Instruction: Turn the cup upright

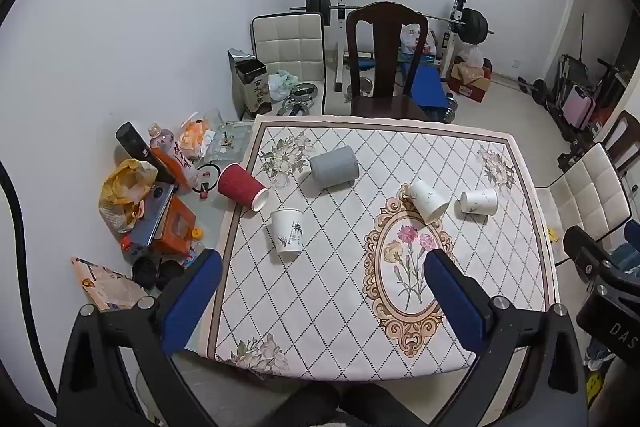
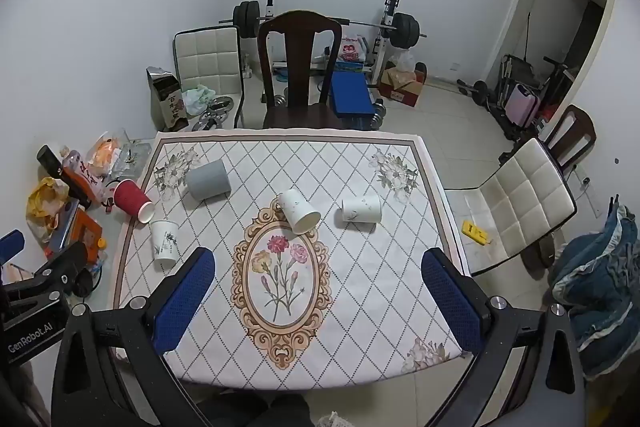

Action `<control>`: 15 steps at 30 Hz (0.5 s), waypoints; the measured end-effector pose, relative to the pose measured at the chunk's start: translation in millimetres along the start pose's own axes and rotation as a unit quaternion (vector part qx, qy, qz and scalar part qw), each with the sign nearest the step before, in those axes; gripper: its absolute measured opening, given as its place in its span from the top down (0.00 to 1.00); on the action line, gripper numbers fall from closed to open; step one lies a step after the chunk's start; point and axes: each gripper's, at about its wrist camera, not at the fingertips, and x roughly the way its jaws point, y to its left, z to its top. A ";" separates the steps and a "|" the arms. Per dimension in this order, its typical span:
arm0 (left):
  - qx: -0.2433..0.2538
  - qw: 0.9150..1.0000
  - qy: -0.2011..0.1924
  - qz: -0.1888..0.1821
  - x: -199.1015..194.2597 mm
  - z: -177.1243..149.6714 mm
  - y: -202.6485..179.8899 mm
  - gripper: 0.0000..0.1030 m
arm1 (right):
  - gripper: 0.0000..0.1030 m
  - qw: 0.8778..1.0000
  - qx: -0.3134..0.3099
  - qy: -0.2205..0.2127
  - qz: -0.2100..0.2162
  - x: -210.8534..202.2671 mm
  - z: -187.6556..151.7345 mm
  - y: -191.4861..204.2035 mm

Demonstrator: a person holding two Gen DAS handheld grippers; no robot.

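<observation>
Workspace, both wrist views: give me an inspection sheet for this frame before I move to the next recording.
Surface: table under a floral cloth.
Job's things: five cups on their sides: red cup, grey cup, three white cups.
Clutter: bottle, bags and boxes at the table's left edge.
Grippers: left gripper and right gripper open, empty, above the near edge.
Cables: black cable at left.
Surroundings: chairs, barbell rack, doorway.

Dark wooden chair at table's far edge, white padded chair left of it. Barbell rack against wall. Floral tablecloth. Clutter pile left. Blue cloth right.
</observation>
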 end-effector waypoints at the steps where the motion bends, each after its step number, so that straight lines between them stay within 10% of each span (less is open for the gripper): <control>1: 0.001 1.000 0.000 0.000 0.0 -0.1 -0.3 0.00 | 0.00 1.000 0.000 0.000 0.003 -0.5 0.0 -0.5; 15: 0.002 1.000 -0.001 0.000 0.5 3.1 -4.4 0.00 | 0.00 1.000 0.002 0.000 0.005 -4.8 -0.6 -2.9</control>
